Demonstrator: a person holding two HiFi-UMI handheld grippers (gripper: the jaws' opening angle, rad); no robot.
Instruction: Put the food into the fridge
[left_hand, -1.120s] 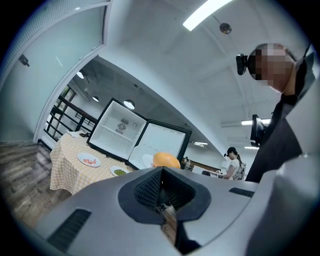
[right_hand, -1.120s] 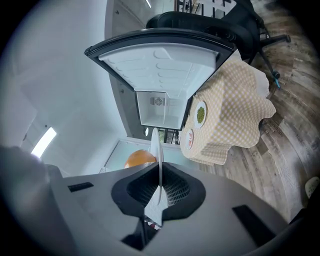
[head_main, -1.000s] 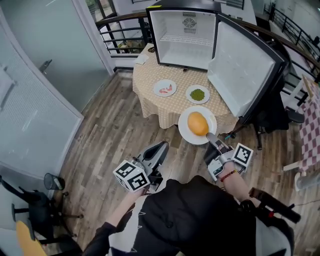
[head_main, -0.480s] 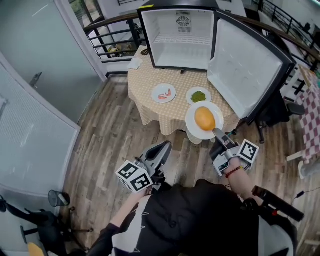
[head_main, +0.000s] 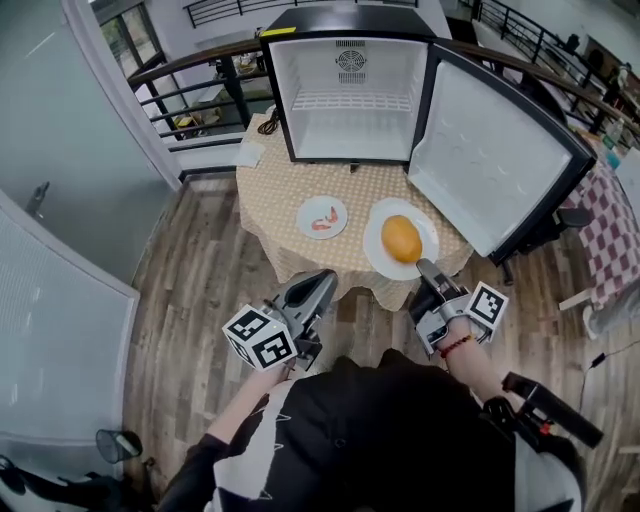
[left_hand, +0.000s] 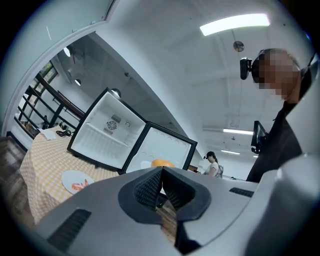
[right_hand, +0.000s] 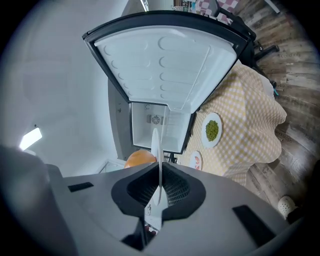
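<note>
Head view: open mini fridge (head_main: 350, 125) at 12 o'clock on a round counter (head_main: 275, 195) with a checked cloth. Its door (head_main: 490, 160) is swung wide toward 2 o'clock, and the interior looks bare and white.

Right gripper (head_main: 425, 268): jaws pinching the rim of a white plate (head_main: 378, 252) at the plate's 5 o'clock. In the right gripper view the plate (right_hand: 156, 145) runs edge-on between the pads. A rounded orange food item (head_main: 401, 239) sits mid-plate. The plate is over the counter's 4 o'clock edge, short of the fridge; I cannot tell whether it touches the cloth.

Left gripper (head_main: 325, 280): jaws pressed together with nothing between them, as its own view (left_hand: 161, 187) shows. It is off the counter at 6 o'clock, over the wooden floor (head_main: 200, 270).

A small plate (head_main: 305, 218) with pink food (head_main: 322, 221) sits near the counter's centre. The right gripper view also shows green food (right_hand: 212, 130) on another small plate on the cloth.
</note>
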